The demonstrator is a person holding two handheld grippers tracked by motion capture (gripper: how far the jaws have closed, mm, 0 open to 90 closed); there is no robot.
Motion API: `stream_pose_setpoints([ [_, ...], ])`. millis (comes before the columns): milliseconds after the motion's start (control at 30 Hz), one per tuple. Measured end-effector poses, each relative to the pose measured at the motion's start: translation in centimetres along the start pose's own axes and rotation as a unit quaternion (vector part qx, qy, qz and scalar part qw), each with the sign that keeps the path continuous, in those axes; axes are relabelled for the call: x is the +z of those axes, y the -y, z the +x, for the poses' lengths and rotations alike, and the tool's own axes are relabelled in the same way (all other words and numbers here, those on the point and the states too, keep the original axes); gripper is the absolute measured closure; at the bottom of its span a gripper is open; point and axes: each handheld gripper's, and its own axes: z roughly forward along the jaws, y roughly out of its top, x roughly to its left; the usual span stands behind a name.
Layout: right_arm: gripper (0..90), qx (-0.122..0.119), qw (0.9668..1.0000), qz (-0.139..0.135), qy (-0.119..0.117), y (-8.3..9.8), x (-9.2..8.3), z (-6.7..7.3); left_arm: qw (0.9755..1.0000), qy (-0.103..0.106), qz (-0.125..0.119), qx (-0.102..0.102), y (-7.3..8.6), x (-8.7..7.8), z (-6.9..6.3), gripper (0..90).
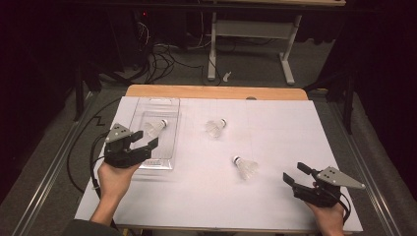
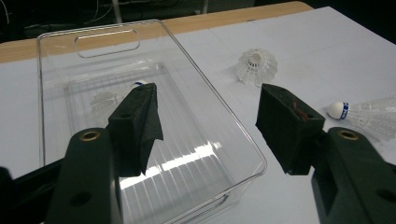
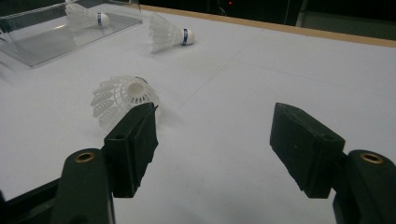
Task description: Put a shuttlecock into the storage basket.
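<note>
A clear plastic tray (image 1: 163,156) lies on the left of the white sheet, and one white shuttlecock (image 1: 155,128) rests inside it. My left gripper (image 1: 147,138) hovers open over the tray's near end, nothing between its jaws. In the left gripper view the tray (image 2: 187,135) lies below the gripper (image 2: 210,107), and its shuttlecock (image 2: 106,100) is partly hidden by the left jaw. A second shuttlecock (image 1: 215,127) lies mid-table. A third shuttlecock (image 1: 246,167) lies just left of my open right gripper (image 1: 294,171). In the right gripper view this shuttlecock (image 3: 121,97) sits beside the left jaw of the gripper (image 3: 215,121).
The white sheet (image 1: 275,128) covers a wooden table (image 1: 216,91). Its right half and front are bare. Beyond the table stand a white table frame (image 1: 246,34) and loose cables (image 1: 162,59) on a dark floor. A metal rail (image 1: 49,167) runs along the left.
</note>
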Motion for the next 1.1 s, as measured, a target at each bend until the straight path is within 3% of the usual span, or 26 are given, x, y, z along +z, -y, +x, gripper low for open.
stream_pose_setpoints([
  [1100,32.5,0.005,1.0,-0.001,0.004,0.0,0.0,-0.1,0.9998,0.013,-0.012,-0.002,2.5,-0.1,-0.8,39.4],
])
